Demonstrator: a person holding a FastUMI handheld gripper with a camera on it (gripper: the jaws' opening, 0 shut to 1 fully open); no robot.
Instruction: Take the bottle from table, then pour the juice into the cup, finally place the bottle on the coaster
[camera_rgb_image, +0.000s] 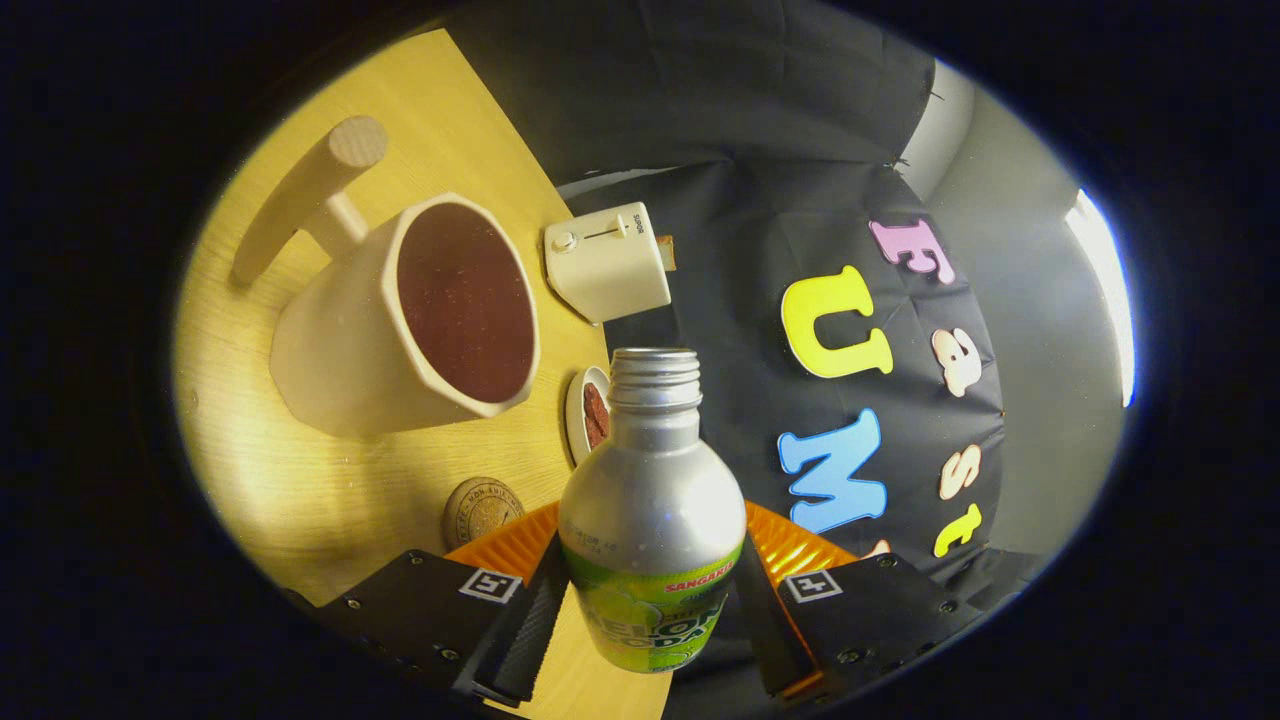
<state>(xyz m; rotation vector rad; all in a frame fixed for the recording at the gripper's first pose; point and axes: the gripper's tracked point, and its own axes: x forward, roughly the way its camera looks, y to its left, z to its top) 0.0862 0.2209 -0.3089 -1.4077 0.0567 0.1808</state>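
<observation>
My gripper (650, 590) is shut on a silver bottle (650, 490) with a green label, one finger on each side of its body. The bottle has no cap, and its threaded mouth points away from me. The whole view is rolled, so the wooden table (300, 490) slopes. A cream cup (400, 320) with a dark inside stands on the table to the left of the bottle's mouth, a short way off. A round cork coaster (482, 510) lies on the table close to my left finger.
A wooden mallet-shaped piece (305, 195) lies behind the cup. A cream toaster (605, 260) stands at the table's far edge. A small white dish (588, 412) with something reddish in it sits just behind the bottle's neck.
</observation>
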